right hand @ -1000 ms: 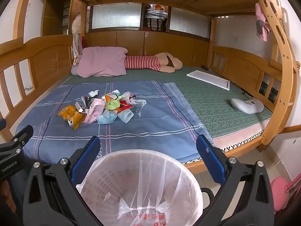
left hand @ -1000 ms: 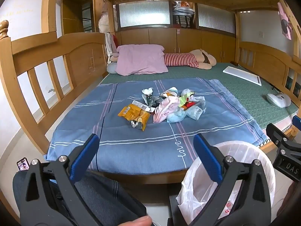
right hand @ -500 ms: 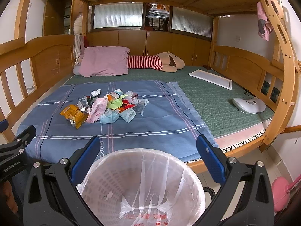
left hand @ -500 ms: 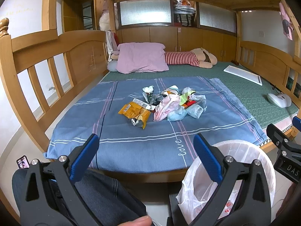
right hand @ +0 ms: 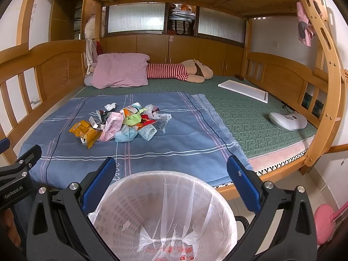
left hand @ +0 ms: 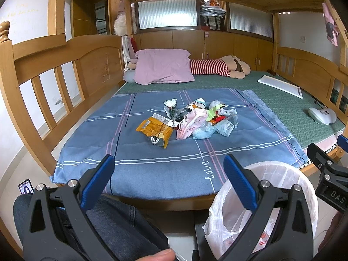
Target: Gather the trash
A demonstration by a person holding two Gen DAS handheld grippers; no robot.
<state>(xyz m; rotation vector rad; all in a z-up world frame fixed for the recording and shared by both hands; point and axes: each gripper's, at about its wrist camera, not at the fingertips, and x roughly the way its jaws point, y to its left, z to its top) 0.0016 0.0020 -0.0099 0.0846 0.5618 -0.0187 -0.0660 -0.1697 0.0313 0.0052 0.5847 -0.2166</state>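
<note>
Wooden bunk-bed frame (left hand: 65,50) encloses the scene; railings run along both long sides of the mattress, the foot edge faces the cameras. Blue striped blanket (left hand: 174,158) covers the near half of the bed, its hem hanging over the foot edge; bare blanket lies all round the trash pile (left hand: 189,121), which sits at mid-blanket, at 12 o'clock from the left tongs (left hand: 168,174) and 11 o'clock from the right tongs (right hand: 171,176). Orange wrapper (left hand: 155,130) lies at the pile's 8 o'clock edge, a pink packet (right hand: 112,128) beside it. White lined bin (right hand: 163,213) stands on the floor just below the foot edge, directly under the right tongs. Both tongs are spread wide, holding nothing, well short of the pile.

Writing legible: "love" stitched on the blanket near the hem; "GenRobot.AI" on the left tool body; "DAS" on the right tool body. Red print on the bin liner, unreadable.
</note>
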